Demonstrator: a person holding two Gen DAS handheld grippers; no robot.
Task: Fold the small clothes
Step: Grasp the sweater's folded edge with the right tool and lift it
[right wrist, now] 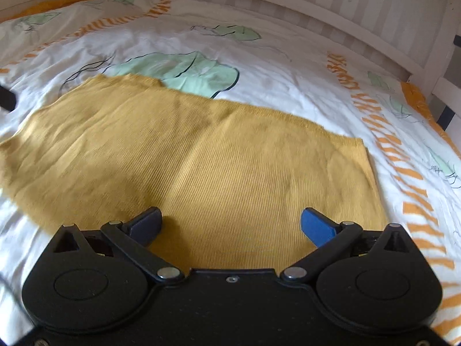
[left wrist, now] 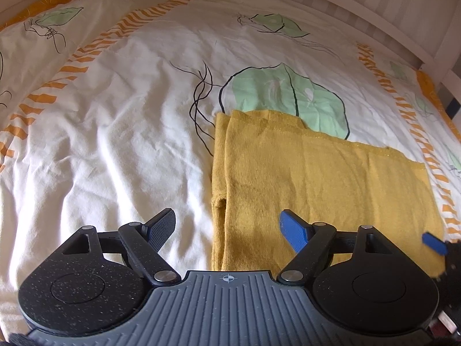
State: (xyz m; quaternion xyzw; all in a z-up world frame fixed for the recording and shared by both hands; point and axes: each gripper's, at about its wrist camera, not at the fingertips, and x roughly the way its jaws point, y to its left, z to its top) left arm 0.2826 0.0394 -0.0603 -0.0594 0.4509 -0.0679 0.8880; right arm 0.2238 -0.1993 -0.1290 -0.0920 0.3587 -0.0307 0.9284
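Under both tools, mustard garment (right wrist: 201, 158) near edge hidden.

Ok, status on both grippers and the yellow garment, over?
Left gripper open at garment's left edge. Right gripper open over it. Yellow knit garment flat, partly folded, on bedsheet. Nothing in the way.

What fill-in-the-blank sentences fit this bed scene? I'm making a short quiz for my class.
1. The cloth lying on the bedspread is ____ in colour.
2. The large leaf printed on the bedspread beside the cloth is ____.
3. The jaws of the left gripper stand ____, with nothing held between them.
4. The right gripper hovers over the ____.

Missing words: yellow; green; open; cloth
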